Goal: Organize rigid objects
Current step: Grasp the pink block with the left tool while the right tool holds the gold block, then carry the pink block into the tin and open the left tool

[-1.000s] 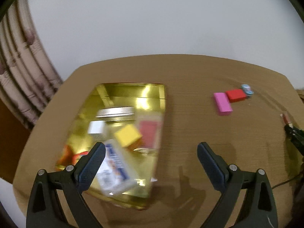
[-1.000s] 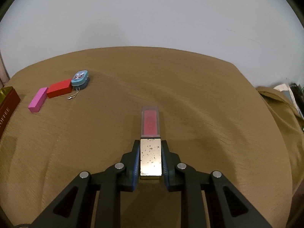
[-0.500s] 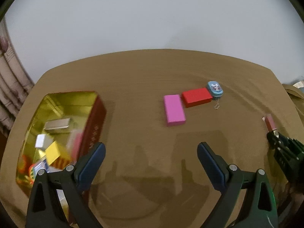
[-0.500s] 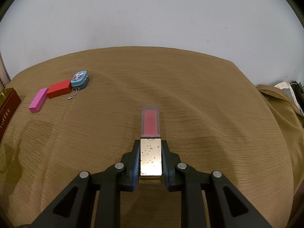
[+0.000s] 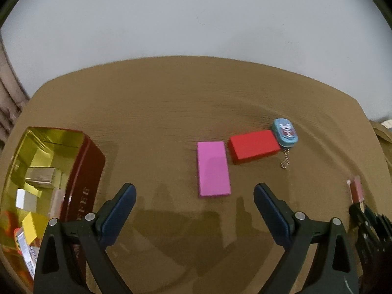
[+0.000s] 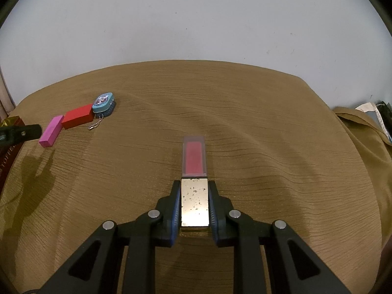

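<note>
Brown ribbed cloth (image 6: 245, 127) over table, pale wall behind. Nearest in right wrist view: right gripper (image 6: 194, 202) clamped on the gold-flecked cap of a lip gloss tube (image 6: 194, 156), pink end pointing away, same grip as a second ago. Left gripper (image 5: 194, 205) spread wide, nothing between, now just short of pink block (image 5: 213, 169); a second ago hung over the tin. Beyond pink block: red block (image 5: 253, 145) just beside it, then blue keychain case (image 5: 285, 132) touching the red one's far end. Well left of pink block: red tin (image 5: 85, 171), gold inside, several small items within, shifted to the frame edge.
</note>
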The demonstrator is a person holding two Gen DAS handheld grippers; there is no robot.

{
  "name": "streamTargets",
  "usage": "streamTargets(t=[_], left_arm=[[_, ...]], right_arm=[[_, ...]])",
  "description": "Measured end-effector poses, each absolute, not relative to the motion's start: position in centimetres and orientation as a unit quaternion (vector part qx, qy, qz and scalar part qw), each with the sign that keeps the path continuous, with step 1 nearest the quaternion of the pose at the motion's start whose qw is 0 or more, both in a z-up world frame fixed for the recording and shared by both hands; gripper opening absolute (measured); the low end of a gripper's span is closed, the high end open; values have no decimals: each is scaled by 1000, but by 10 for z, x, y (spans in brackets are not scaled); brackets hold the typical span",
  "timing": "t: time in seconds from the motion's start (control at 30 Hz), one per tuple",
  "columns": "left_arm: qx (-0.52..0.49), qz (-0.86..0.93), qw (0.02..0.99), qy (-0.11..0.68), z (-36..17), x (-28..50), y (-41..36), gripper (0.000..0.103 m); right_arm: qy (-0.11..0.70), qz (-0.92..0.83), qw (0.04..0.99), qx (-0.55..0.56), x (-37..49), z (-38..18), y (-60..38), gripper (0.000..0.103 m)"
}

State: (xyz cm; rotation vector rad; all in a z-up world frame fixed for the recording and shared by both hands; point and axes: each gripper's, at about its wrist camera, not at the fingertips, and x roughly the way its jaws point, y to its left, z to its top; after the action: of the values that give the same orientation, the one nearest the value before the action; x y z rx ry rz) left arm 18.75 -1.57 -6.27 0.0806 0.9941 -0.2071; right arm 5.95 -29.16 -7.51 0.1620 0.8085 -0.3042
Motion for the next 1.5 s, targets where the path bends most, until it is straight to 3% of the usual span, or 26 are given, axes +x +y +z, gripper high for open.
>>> streamTargets(t=[0.27,0.33,0.57,0.63,1.5], left_arm=[[42,-103,864,491,-74,205,-24,76],[41,-106,863,492,-77,210,-28,62],[51,-111,866,485,-87,209,-35,41],[54,-115,868,480,-88,206,-41,26],[84,-126,879,452,-64,172,-50,26]], right_arm=[[391,-146,905,85,57,-72,-296,21],[391,-146,905,85,56,-72,-298,21],[391,-147,905,86,55,-71,-300,21],[391,-147,904,85,55,-71,-300,21],[393,-151,904,80,57,-74,-301,21]])
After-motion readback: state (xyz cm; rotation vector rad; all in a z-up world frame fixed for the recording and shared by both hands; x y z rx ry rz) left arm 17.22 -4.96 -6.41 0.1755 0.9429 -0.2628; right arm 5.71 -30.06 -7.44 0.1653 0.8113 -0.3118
